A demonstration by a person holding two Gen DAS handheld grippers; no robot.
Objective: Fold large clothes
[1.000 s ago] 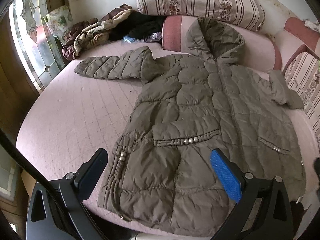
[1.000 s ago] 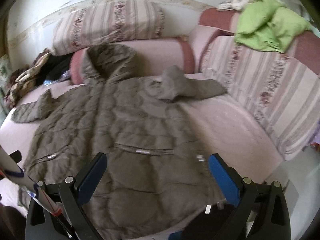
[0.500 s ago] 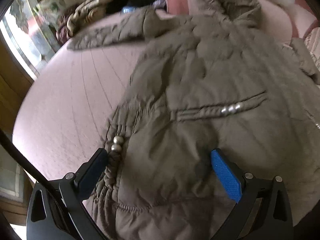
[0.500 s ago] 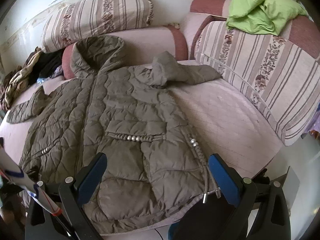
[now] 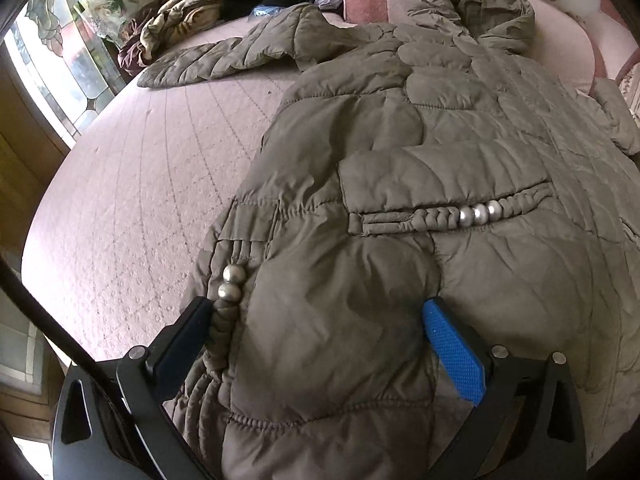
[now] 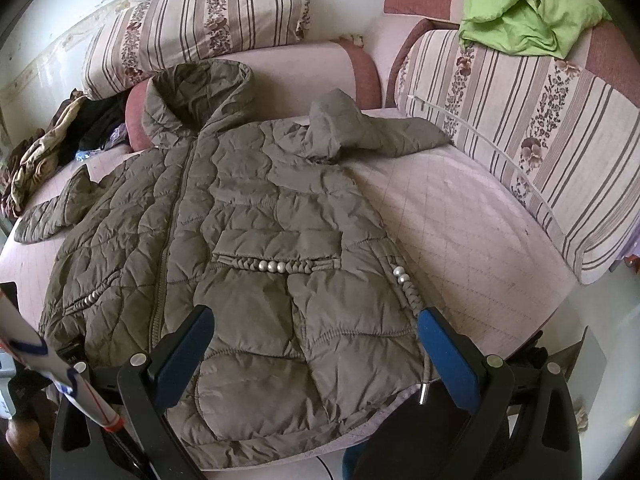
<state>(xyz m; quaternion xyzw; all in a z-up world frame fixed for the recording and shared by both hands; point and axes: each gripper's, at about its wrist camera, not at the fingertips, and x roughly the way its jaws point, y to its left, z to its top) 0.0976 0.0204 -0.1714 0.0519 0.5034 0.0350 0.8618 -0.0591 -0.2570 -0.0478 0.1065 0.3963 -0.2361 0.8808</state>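
An olive quilted hooded coat [image 6: 256, 216] lies spread face up on a pink sofa seat [image 6: 460, 240], sleeves out to both sides, hood toward the backrest. My left gripper [image 5: 316, 320] hangs open close over the coat's [image 5: 400, 184] lower left hem corner, its jaws either side of the padded fabric beside two silver beads [image 5: 230, 282]. Over the lower right hem my right gripper [image 6: 312, 328] is open too, straddling the corner below the beaded pocket [image 6: 276, 266]. Neither gripper pinches fabric.
Striped cushions [image 6: 200, 28] line the back and right side [image 6: 540, 120] of the sofa. A green garment [image 6: 528, 4] lies on the right backrest. A heap of clothes [image 5: 208, 12] sits at the far left corner near a stained-glass window [image 5: 52, 60]. The seat's front edge [image 6: 520, 340] drops away.
Both grippers have come down and closer to the coat's bottom hem. The left one now sits right at the fabric. Both stayed open.
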